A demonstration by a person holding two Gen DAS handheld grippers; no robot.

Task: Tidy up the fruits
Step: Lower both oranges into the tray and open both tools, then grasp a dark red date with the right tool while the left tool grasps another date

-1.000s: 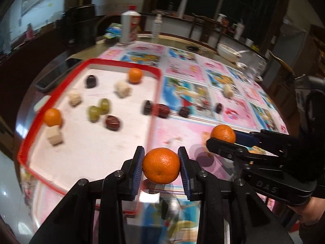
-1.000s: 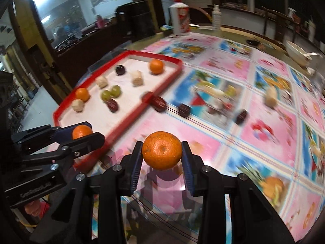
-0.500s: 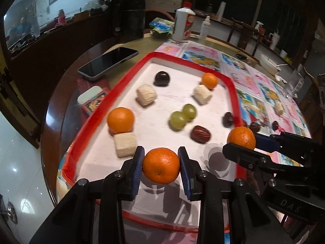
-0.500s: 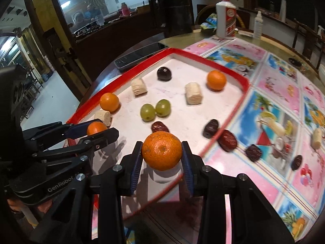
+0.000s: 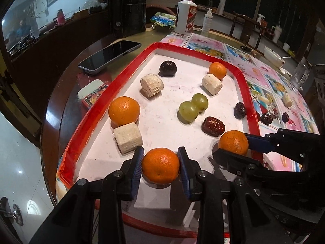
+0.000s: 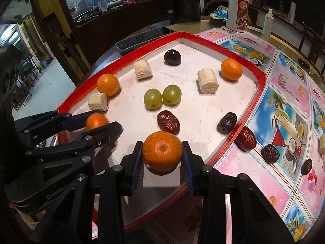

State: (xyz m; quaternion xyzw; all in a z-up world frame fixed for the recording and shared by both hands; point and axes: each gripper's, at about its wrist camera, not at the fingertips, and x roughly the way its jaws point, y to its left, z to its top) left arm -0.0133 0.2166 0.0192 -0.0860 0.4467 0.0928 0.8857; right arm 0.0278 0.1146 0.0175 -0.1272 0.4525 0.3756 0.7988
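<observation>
My left gripper (image 5: 160, 158) is shut on an orange (image 5: 160, 166) just above the near end of the red-rimmed white tray (image 5: 121, 85). The right gripper (image 6: 161, 148) is shut on a second orange (image 6: 161, 151) over the tray's near right edge. In the left wrist view the right gripper (image 5: 233, 145) sits to the right, beside a red date (image 5: 213, 126). The tray floor also holds two oranges (image 5: 124, 110), two green grapes (image 5: 193, 106), pale banana chunks (image 5: 128, 138), a dark plum (image 5: 167, 68) and another date.
Several dates (image 6: 245, 138) and a banana chunk (image 5: 287, 100) lie on the picture mat right of the tray. A phone (image 5: 110, 57) and a small box (image 5: 93, 95) lie left of the tray. Bottles (image 5: 185, 17) and a glass (image 5: 300, 77) stand at the back.
Both grippers have swung left from over the picture mat to over the tray's near end. Each still grips its orange.
</observation>
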